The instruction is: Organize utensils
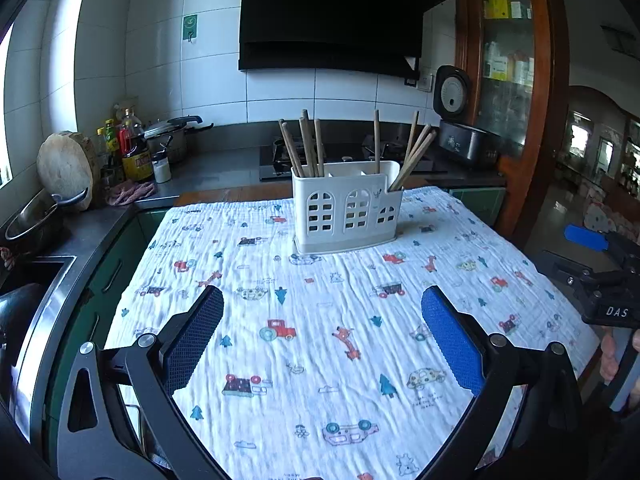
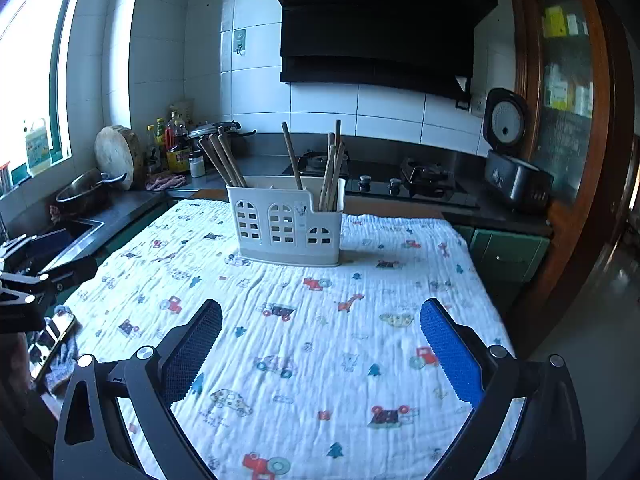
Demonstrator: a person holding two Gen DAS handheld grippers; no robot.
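The wooden chopsticks (image 1: 308,144) are stood upright in the white caddy (image 1: 346,208), straight ahead of both claws. The left claw (image 1: 322,340) and right claw (image 2: 320,344) are held wide open and empty, neither clearly nearer.

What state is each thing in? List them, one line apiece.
left gripper: open, empty, above the cloth.
right gripper: open, empty.
utensil holder: upright on the cloth.
chopsticks: standing in the holder, spread over its compartments, leaning.
patterned cloth: spread flat over the table, wrinkled.
rice cooker: lid raised.
pan: on the counter by the sink.
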